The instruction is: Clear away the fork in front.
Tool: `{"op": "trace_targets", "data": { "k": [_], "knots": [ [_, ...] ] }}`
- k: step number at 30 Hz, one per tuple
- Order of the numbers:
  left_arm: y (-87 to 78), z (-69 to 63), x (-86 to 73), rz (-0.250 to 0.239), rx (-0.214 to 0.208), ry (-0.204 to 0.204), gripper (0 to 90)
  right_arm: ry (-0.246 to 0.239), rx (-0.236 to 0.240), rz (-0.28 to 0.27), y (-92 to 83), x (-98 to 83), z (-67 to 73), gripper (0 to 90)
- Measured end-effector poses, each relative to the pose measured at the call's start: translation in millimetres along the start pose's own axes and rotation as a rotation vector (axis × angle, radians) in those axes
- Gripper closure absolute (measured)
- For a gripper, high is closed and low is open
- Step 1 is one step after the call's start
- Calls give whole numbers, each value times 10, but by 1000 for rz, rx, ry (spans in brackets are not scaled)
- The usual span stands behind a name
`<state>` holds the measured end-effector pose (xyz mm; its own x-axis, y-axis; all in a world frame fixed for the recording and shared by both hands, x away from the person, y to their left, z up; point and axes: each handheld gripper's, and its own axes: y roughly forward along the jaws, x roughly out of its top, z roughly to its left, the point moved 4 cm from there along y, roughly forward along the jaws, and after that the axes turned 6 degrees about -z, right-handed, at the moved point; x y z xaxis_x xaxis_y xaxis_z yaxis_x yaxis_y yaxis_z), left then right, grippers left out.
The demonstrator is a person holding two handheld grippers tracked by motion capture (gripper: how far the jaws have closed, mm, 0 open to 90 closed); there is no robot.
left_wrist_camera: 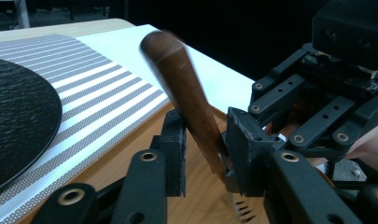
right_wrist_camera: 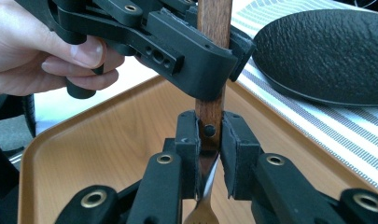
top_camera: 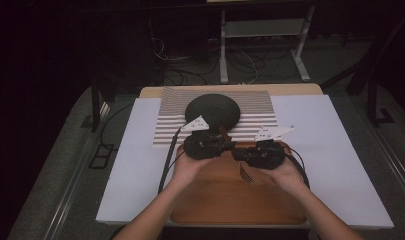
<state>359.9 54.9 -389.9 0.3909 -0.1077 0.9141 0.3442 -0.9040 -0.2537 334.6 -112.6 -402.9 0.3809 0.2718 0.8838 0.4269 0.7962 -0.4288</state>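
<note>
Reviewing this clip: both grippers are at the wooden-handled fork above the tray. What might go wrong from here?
1. The wooden-handled metal fork is clamped by the right gripper low on the handle; the left gripper sits higher up, and uneven pulls could twist the handle.
2. If either lets go early, the fork may drop, tines first, onto the brown wooden tray.
3. The black round plate lies near; a swing could hit it.

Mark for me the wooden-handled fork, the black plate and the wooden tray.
wooden-handled fork [right_wrist_camera: 213, 70], right gripper view, on the brown handle between the two grippers.
black plate [top_camera: 213, 110], high view, middle of its dark top.
wooden tray [right_wrist_camera: 107, 140], right gripper view, on its bare floor left of the fork.
</note>
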Motion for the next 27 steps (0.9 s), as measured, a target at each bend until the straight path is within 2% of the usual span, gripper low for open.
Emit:
{"op": "trace_targets", "data": {
  "k": [8, 14, 18, 21, 27],
  "knots": [
    [-26, -17, 41, -25, -33, -6, 752, -4, 2, -11, 16, 40, 11, 769],
    [-65, -43, 82, -33, -46, 38, 773, -12, 16, -29, 20, 75, 33, 741],
    [-129, -6, 107, -22, -44, 64, 780, 2, 35, -44, -1, 62, -2, 479],
    [-202, 38, 126, -19, -34, 77, 794, 3, 30, -64, -48, 14, -59, 344],
    [-396, 135, 142, -22, -30, 78, 808, -9, -40, -64, -229, -158, -197, 196]
  ]
}}
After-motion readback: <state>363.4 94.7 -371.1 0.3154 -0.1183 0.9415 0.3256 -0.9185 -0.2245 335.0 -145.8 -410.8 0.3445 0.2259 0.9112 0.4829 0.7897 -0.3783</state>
